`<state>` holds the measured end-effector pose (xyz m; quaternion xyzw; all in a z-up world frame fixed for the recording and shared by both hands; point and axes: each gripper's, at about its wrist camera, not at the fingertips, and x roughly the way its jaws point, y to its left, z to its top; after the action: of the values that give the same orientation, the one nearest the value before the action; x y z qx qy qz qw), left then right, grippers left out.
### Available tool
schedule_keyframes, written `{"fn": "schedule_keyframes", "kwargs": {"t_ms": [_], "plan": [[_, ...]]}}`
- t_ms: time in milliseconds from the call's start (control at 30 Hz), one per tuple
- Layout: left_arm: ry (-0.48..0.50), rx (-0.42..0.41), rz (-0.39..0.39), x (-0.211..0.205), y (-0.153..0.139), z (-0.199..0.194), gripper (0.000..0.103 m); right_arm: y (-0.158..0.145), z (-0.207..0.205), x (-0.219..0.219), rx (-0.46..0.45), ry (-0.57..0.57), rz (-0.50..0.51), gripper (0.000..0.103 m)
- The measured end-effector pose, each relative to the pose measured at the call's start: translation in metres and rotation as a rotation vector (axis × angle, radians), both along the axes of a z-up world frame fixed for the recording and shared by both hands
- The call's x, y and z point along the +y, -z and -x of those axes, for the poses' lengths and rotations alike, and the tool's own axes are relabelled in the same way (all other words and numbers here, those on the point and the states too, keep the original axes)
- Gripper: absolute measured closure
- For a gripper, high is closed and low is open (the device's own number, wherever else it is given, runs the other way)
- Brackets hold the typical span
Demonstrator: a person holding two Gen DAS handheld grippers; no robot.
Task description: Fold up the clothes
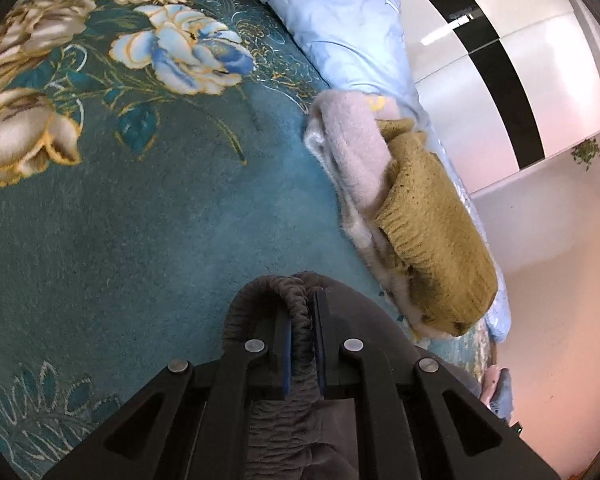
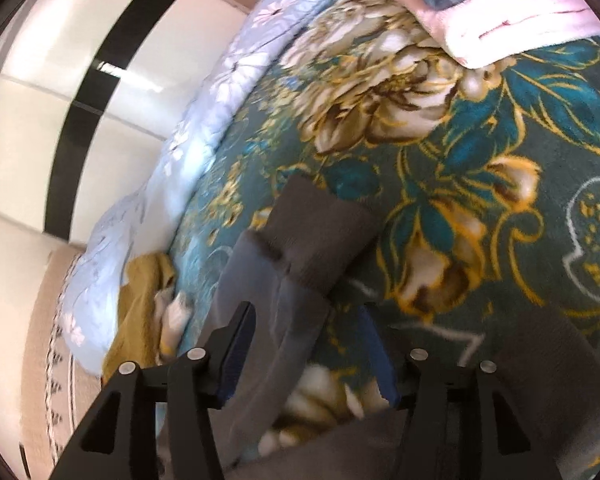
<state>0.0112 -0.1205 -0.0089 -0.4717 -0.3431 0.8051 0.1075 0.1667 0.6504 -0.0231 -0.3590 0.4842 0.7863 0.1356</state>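
Bright, even light; glare on glossy wardrobe doors (image 1: 500,52); fisheye-bent edges; right view motion-blurred.

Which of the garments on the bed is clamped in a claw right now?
The dark grey garment: the left claw is shut on its gathered, ribbed edge. The mustard knit sweater and the pale pink fleece lie untouched beside the light blue quilt.

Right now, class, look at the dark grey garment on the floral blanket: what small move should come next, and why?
Probably close the right tool on the grey garment's cuffed end. The left tool is already shut on its gathered waistband, while the right tool's jaws stand open with the cloth between them, unpinched. Both ends need holding before folding on the blanket.
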Motion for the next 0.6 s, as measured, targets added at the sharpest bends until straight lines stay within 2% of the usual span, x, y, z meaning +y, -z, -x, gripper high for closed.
{"fn": "schedule_keyframes", "kwargs": {"t_ms": [67,133,167,200,233,300,367,433,600], "plan": [[0.007,0.006,0.006,0.001,-0.003,-0.001,0.094,0.003,0.008,0.002,-0.027,0.017,-0.003,0.047],[0.013,0.01,0.007,0.0,-0.005,-0.003,0.094,0.002,0.012,0.003,-0.042,0.022,-0.019,0.064],[0.015,0.012,0.005,-0.002,-0.005,-0.003,0.094,0.003,0.015,0.004,-0.057,0.019,-0.004,0.083],[0.019,0.017,0.002,-0.002,-0.006,-0.003,0.094,-0.001,0.015,0.005,-0.047,0.016,-0.002,0.088],[0.022,0.026,-0.004,-0.001,-0.007,-0.004,0.094,-0.004,0.014,0.005,-0.037,0.013,0.0,0.09],[0.021,0.05,-0.042,-0.004,-0.011,-0.006,0.094,-0.021,0.009,0.009,0.08,0.006,-0.023,0.091],[0.033,0.052,-0.047,0.0,-0.011,-0.005,0.094,-0.039,-0.001,0.012,0.156,0.011,-0.095,0.091],[0.045,0.045,-0.027,0.007,-0.008,-0.003,0.094,-0.034,-0.002,0.019,0.098,0.032,-0.136,0.091],[0.012,-0.033,0.001,0.016,0.016,0.006,0.094,0.006,0.002,0.025,-0.057,0.05,-0.075,0.091]]}}
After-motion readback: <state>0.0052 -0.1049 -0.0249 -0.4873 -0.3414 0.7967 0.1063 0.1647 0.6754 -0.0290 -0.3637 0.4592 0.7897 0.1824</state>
